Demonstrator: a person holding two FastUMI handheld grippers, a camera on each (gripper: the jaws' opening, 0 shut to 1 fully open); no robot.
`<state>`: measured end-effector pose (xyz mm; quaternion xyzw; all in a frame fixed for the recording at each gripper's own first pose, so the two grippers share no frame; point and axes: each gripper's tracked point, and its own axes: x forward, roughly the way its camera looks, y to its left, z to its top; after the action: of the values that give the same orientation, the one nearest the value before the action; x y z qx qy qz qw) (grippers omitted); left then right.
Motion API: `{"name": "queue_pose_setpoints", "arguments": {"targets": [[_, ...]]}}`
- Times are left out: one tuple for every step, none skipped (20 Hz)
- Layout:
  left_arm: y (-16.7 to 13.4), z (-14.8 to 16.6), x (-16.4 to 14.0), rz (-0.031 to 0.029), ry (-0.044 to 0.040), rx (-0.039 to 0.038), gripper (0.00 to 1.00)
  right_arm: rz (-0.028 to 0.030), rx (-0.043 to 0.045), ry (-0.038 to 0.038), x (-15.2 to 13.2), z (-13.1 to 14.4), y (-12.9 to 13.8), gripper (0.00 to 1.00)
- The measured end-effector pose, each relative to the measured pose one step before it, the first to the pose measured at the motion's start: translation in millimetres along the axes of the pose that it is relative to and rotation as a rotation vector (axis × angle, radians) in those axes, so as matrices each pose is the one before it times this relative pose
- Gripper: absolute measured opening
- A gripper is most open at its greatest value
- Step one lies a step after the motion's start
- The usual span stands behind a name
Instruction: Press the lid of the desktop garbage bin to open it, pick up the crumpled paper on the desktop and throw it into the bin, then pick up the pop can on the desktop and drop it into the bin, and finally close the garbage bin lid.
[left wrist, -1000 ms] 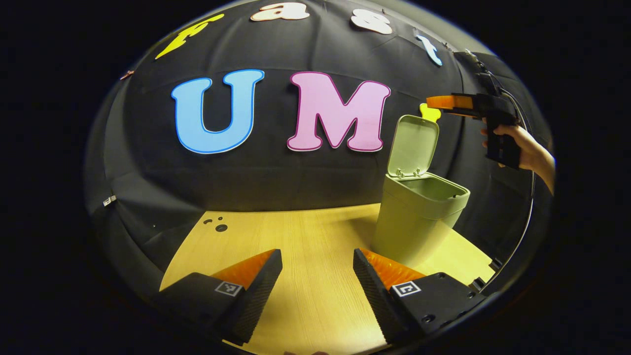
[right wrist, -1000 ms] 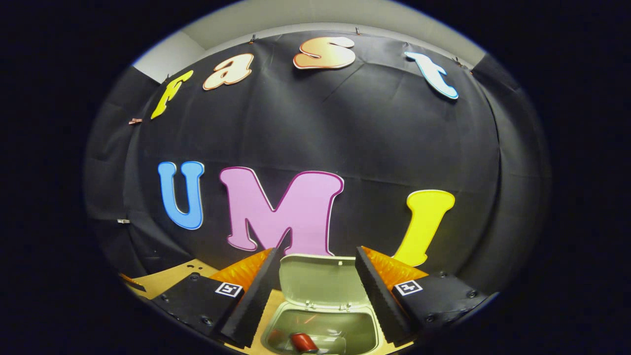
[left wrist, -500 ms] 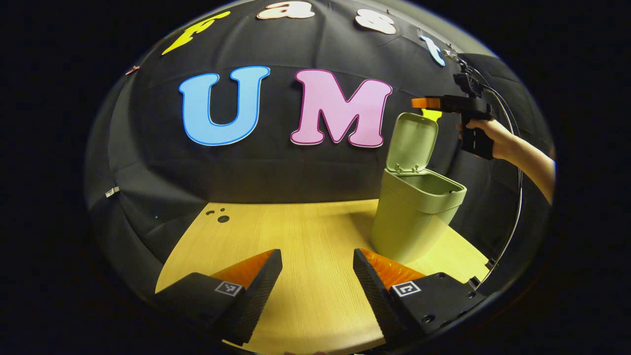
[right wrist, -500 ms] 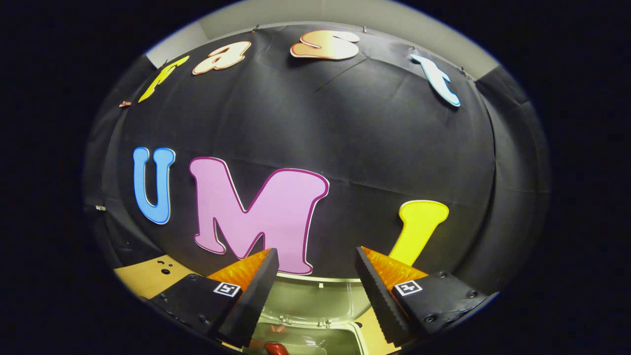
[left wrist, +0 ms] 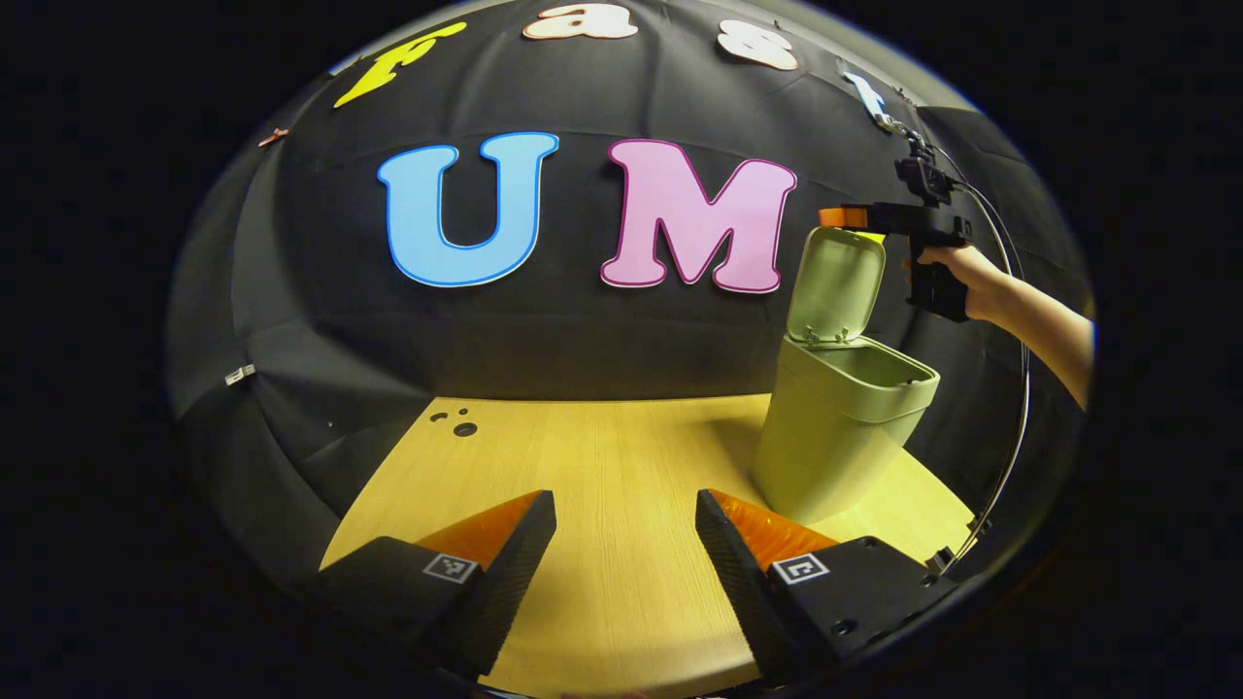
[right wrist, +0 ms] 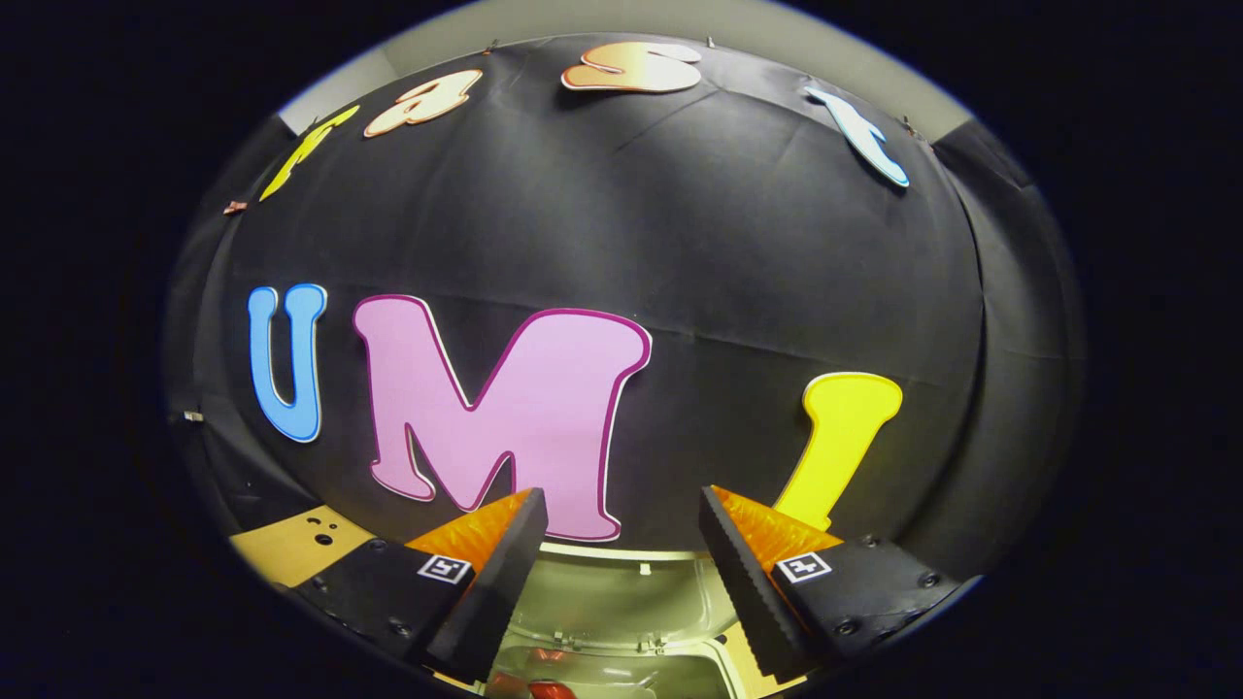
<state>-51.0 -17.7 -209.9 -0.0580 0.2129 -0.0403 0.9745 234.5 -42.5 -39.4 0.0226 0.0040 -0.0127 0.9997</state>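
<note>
Right tongs (right wrist: pixel 621 544) above open bin (right wrist: pixel 621 670).

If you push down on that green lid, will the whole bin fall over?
Probably not. The bin looks wide-based and stands flat on the table. The hinged lid should swing down easily. Still, the bin looks like light plastic, so it might slide.

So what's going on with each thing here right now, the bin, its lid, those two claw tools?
Garbage bin: upright on the wooden table, open at the top.
Lid: flipped up, standing nearly upright.
Left gripper: open, holding nothing, low over the table.
Right gripper: open, holding nothing, above the lid's top edge.
Red item inside the bin: lying at the bottom, too cut off to identify.
</note>
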Motion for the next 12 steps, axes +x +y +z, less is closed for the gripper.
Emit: {"name": "queue_pose_setpoints", "arguments": {"targets": [[0.25,-0.70,0.64,0.00105,-0.00026,-0.00033,0.94,0.00100,0.01986,0.01056,0.09,-1.57,0.00,0.96],[-0.33,0.30,-0.02,-0.00117,0.00019,-0.00011,0.94,0.00252,0.01457,0.00930,-1.09,-1.77,0.06,0.98],[-0.55,-0.23,-0.30,-0.00144,0.00036,0.00029,0.94,0.00341,0.00803,0.00936,-1.97,-1.01,0.12,0.98],[-0.90,-0.09,-0.46,-0.00195,0.00038,0.00099,0.94,0.00391,0.00400,0.00875,-2.73,-1.49,0.20,0.98],[-0.71,-0.01,0.45,-0.00185,-0.00082,0.00132,0.94,0.00504,-0.00219,0.00966,-3.13,-1.78,0.53,0.98],[-1.08,0.01,0.07,-0.00302,-0.00042,0.00064,0.95,0.00448,0.00120,0.01022,-4.19,-1.09,0.17,0.98],[-0.95,-0.53,1.00,-0.00349,0.00026,-0.00037,0.94,0.00376,0.00614,0.01227,-4.61,-2.06,-0.23,0.98],[-2.00,0.19,0.60,-0.00385,0.00098,-0.00043,0.94,0.00403,0.00802,0.01228,-4.58,-1.40,0.70,0.98],[-1.30,0.31,0.44,-0.00345,0.00029,0.00062,0.94,0.00305,0.01257,0.01131,-5.48,-2.28,-0.69,0.98],[-1.35,0.65,0.73,-0.00500,-0.00106,0.00100,0.94,0.00266,0.01100,0.01597,-6.02,-3.09,-0.04,0.98],[-2.07,-0.31,0.61,-0.00536,-0.00116,0.00276,0.94,-0.00022,0.00699,0.00788,-6.47,-2.18,-1.08,0.98],[-0.96,1.24,0.79,-0.00404,-0.00096,0.00479,0.95,0.00526,-0.00260,0.01047,-6.03,-4.30,0.70,0.98]]}}
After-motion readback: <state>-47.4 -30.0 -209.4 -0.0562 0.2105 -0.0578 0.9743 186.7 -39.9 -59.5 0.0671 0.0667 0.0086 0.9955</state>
